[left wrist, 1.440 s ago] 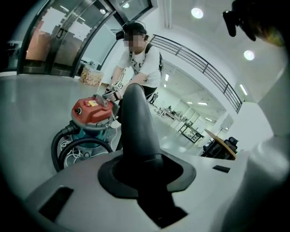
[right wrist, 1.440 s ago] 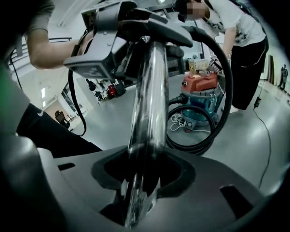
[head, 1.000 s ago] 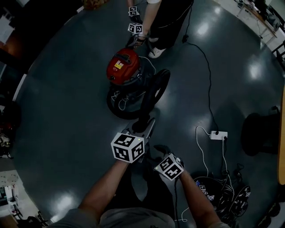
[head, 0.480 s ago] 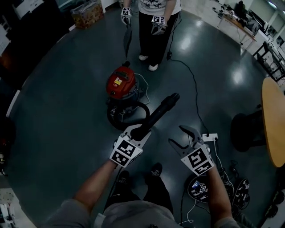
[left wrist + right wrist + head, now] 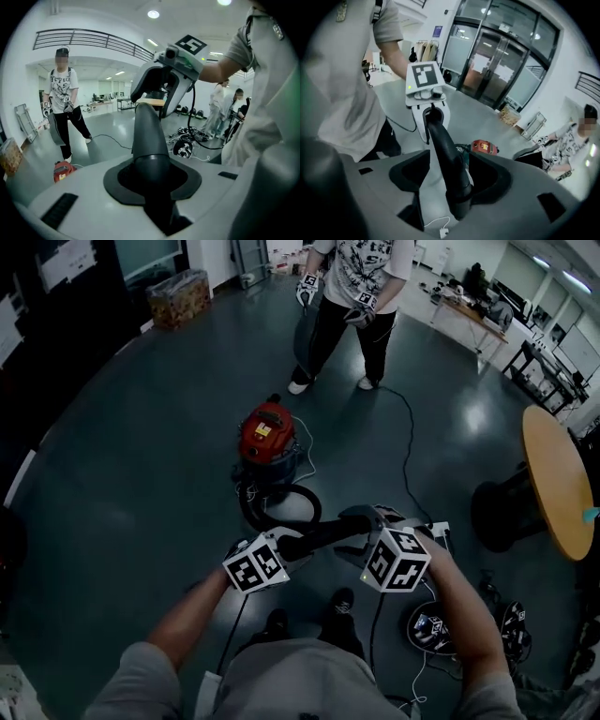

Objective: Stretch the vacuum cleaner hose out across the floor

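Only the left gripper point(image 5: 279, 547) pinched the hose point(image 5: 323, 532) while the right gripper point(image 5: 361, 521) stood spread round it, so a hard pull risked slipping it or toppling the vacuum cleaner point(image 5: 267, 432).

1. The head view is dim and underexposed; lamps glare as pale patches on the glossy floor point(image 5: 141, 474), and the edges bow towards dark corners
2. The left gripper view is bright under ceiling lights point(image 5: 153, 14); the near hose point(image 5: 150, 136) looks soft
3. The right gripper view is bright around the glass doors point(image 5: 497, 70), with a black fisheye rim
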A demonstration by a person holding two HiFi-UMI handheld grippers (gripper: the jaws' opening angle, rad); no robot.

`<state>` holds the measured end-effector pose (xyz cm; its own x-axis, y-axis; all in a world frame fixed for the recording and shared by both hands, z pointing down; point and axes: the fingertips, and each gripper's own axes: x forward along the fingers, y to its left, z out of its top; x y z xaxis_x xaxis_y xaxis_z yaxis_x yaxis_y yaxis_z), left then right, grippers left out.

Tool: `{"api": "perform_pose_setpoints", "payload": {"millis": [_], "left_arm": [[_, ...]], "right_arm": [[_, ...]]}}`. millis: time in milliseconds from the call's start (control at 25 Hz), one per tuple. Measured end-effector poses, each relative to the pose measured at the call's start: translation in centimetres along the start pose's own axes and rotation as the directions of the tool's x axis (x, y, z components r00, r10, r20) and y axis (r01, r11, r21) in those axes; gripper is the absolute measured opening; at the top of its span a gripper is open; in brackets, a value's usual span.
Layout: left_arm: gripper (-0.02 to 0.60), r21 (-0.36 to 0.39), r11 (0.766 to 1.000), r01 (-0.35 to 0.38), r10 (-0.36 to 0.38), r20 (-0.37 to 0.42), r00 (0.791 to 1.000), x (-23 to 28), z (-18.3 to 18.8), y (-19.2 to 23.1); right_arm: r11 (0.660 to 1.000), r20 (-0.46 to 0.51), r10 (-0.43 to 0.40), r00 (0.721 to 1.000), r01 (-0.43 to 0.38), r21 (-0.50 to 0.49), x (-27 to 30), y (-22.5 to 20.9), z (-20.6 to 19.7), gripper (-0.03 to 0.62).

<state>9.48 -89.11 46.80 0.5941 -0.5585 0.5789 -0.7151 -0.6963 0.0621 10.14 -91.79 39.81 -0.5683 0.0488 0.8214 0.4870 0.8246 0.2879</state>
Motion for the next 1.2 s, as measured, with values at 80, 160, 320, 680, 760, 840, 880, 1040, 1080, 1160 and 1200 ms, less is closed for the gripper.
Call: {"api": "perform_pose_setpoints", "payload": {"millis": [80,160,320,680,760,840,880,1040,1080,1160,1200], "left_arm": [[0.097,0.049,0.997,0.060,-0.057,-0.044,0.997,-1.4,-0.9,-2.3],[0.097,0.106,0.987,0.117,-0.110,-0.073,0.991,-2.3,-1.0,-4.1],[0.097,0.209,0.955,0.212,-0.189,-0.127,0.974,-3.0,-0.7,-7.1],[0.169,0.361,0.924,0.123,-0.060,-0.180,0.982,-1.0,0.0,-9.7],[0.281,0.328,0.944,0.043,-0.001,-0.125,0.992,-1.3,0.9,-9.5],[0.328,0.301,0.953,-0.034,0.057,-0.070,0.996,-2.2,1.8,-9.0],[0.333,0.287,0.955,-0.070,0.087,-0.046,0.995,-2.8,2.1,-8.6],[0.333,0.208,0.963,-0.170,0.174,-0.005,0.985,-5.0,1.9,-9.3],[0.333,0.195,0.965,-0.174,0.179,-0.009,0.984,-5.3,1.4,-10.2],[0.333,0.173,0.973,-0.153,0.160,-0.027,0.987,-5.4,0.2,-12.7],[0.333,0.161,0.978,-0.129,0.137,-0.040,0.990,-5.2,-0.5,-14.1]], "right_arm": [[0.998,-0.056,0.053,0.997,-0.055,-0.024,1.0,2.7,0.9,0.242],[0.995,-0.097,0.096,0.991,-0.099,-0.027,1.9,5.0,1.5,0.242],[0.989,-0.159,0.143,0.977,-0.147,-0.018,2.5,9.1,1.3,0.239],[0.962,-0.091,-0.011,0.996,0.035,0.271,0.6,13.4,-1.2,0.109],[0.936,-0.099,-0.051,0.994,0.082,0.344,-0.1,14.4,-2.4,0.109],[0.902,-0.113,-0.092,0.989,0.131,0.410,-0.8,15.0,-4.0,0.109],[0.880,-0.119,-0.112,0.986,0.155,0.449,-1.1,15.3,-4.9,0.109],[0.732,-0.118,-0.185,0.976,0.217,0.646,-2.6,16.8,-7.9,0.109],[0.682,-0.110,-0.204,0.973,0.222,0.697,-3.1,17.3,-8.4,0.109],[0.585,-0.097,-0.252,0.963,0.231,0.778,-4.4,18.0,-9.1,0.109],[0.540,-0.093,-0.276,0.957,0.235,0.808,-5.1,18.2,-9.1,0.109]]}}
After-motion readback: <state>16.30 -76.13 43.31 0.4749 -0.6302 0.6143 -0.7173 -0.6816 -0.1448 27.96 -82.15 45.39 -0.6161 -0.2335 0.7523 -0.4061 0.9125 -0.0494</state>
